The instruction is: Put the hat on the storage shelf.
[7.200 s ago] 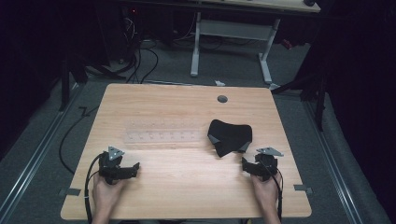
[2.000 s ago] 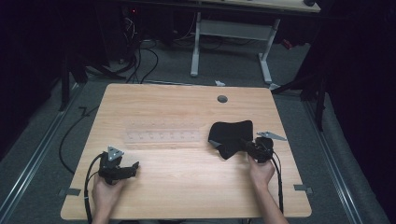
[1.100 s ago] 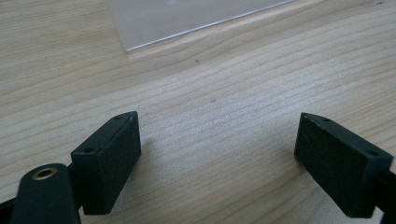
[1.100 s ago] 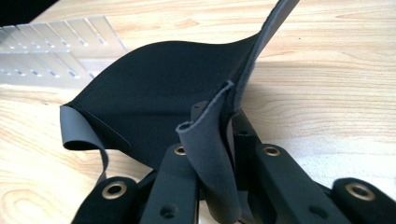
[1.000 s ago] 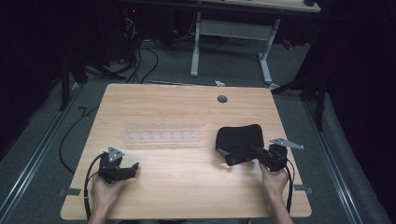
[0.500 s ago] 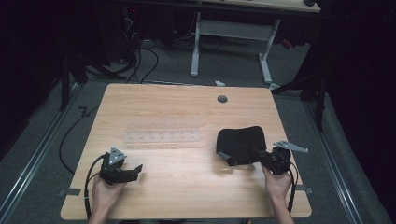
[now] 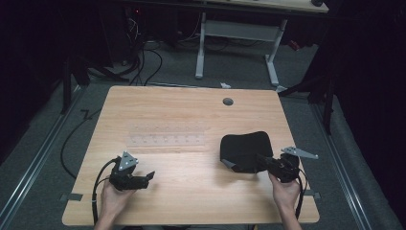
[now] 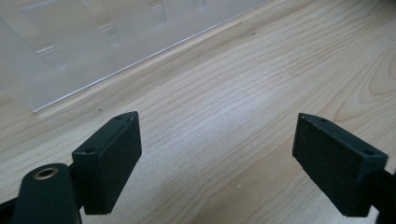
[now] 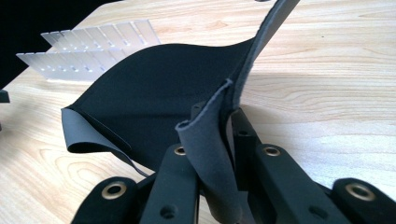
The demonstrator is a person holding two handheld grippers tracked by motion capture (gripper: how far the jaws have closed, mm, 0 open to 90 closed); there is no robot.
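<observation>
The person's right hand (image 7: 285, 190) comes in from the bottom edge near the table's right corner, forearm pointing up the picture, and carries the right gripper (image 7: 262, 162) turned leftward toward the middle of the wooden table (image 7: 191, 201). Its jaws are pinched tight on the near edge of one black cloth (image 7: 245, 148), a soft fabric sheet; in the right gripper view that edge (image 9: 212, 140) is folded and bunched between the jaws, while the rest of the sheet spreads over the tabletop with a corner curled over on the left. The left hand (image 7: 111, 197) rests at the near left of the table, its left gripper (image 7: 146, 178) lying low and pointing right; the jaws stand wide apart with nothing between them. One clear plastic rack (image 7: 165, 140) with a row of slots lies flat mid-table, left of the cloth and apart from it. Two hands, two grippers, one cloth, one rack
</observation>
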